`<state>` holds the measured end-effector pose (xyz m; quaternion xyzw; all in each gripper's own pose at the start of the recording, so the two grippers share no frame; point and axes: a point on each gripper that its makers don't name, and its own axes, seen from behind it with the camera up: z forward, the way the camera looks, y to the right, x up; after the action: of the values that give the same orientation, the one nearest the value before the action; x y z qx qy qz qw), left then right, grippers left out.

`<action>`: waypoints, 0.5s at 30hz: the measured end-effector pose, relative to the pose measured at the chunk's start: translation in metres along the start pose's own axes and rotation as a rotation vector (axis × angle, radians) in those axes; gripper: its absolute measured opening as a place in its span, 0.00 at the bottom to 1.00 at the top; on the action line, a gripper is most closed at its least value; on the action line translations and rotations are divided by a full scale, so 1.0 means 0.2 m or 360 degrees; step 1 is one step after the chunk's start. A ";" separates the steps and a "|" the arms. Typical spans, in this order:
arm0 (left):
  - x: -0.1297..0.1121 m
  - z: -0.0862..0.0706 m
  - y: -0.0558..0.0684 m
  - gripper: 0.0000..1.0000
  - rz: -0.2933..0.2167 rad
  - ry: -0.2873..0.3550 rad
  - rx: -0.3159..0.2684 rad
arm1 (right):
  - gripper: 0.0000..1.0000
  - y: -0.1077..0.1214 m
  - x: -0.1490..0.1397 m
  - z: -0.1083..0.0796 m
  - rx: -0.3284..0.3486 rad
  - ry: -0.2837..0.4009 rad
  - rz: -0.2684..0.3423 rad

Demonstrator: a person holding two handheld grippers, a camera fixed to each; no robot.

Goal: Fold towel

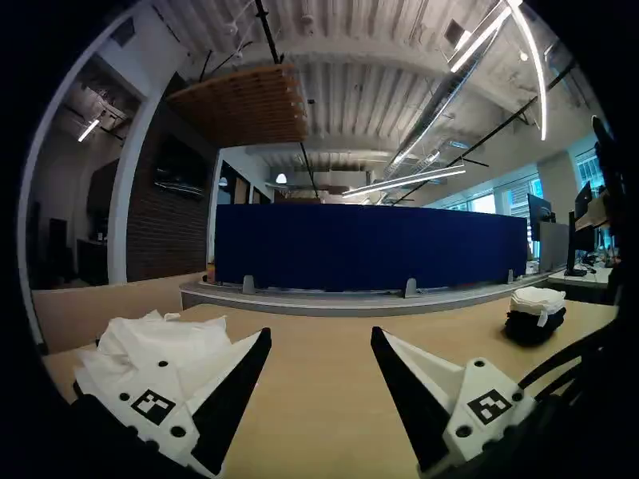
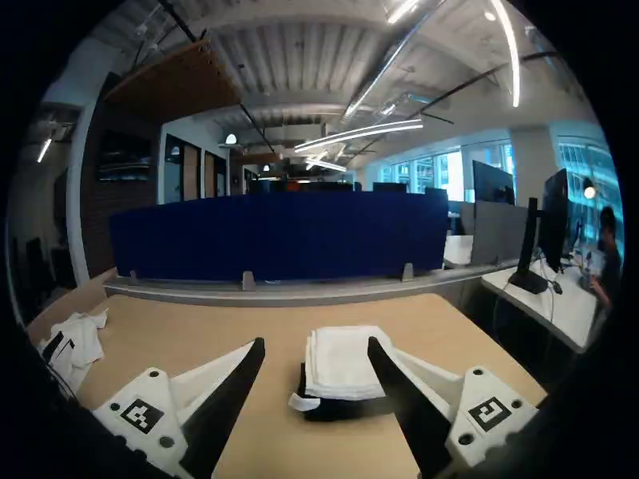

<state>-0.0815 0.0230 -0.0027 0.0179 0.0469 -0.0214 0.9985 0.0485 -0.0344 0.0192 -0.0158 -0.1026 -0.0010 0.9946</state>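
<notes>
In the left gripper view a crumpled white towel [image 1: 164, 339] lies on the wooden table [image 1: 319, 383] at the left, just beyond my left gripper [image 1: 319, 339], which stands open with nothing between its fingers. A stack of folded towels [image 1: 537, 313], white on black, sits at the far right of that table. In the right gripper view the same stack [image 2: 343, 369] lies close ahead, white folded towels on a black one, partly behind the right finger [image 2: 399, 383]. My right gripper [image 2: 315, 345] is open and holds nothing. The crumpled white towel [image 2: 73, 339] shows at the far left.
A blue divider panel [image 1: 359, 243] on a grey base runs along the table's far edge. Beyond the table's right side stand another desk [image 2: 551, 307] with monitors [image 2: 551, 215] and a seated person [image 2: 607, 255]. Brick wall at left.
</notes>
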 end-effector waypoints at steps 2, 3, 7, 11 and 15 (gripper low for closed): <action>-0.01 -0.01 0.00 0.93 -0.0002 -0.0001 0.0003 | 1.00 -0.01 0.00 0.01 0.0007 0.0001 -0.0006; -0.02 -0.01 0.00 0.93 -0.0003 -0.0002 0.0005 | 1.00 -0.02 0.00 0.01 0.0011 0.0002 -0.0009; -0.04 -0.01 0.01 0.93 0.0000 -0.0008 0.0004 | 1.00 -0.03 0.00 0.03 0.0022 0.0004 -0.0008; -0.05 -0.01 0.02 0.93 0.0005 -0.0013 0.0003 | 1.00 -0.03 -0.01 0.04 0.0022 -0.0001 -0.0005; -0.07 -0.02 0.02 0.93 0.0009 -0.0024 0.0003 | 1.00 -0.01 0.00 0.05 0.0012 -0.0003 -0.0001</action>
<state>-0.0965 0.0273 -0.0048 0.0186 0.0393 -0.0189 0.9989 0.0459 -0.0360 0.0284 -0.0122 -0.1036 -0.0010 0.9945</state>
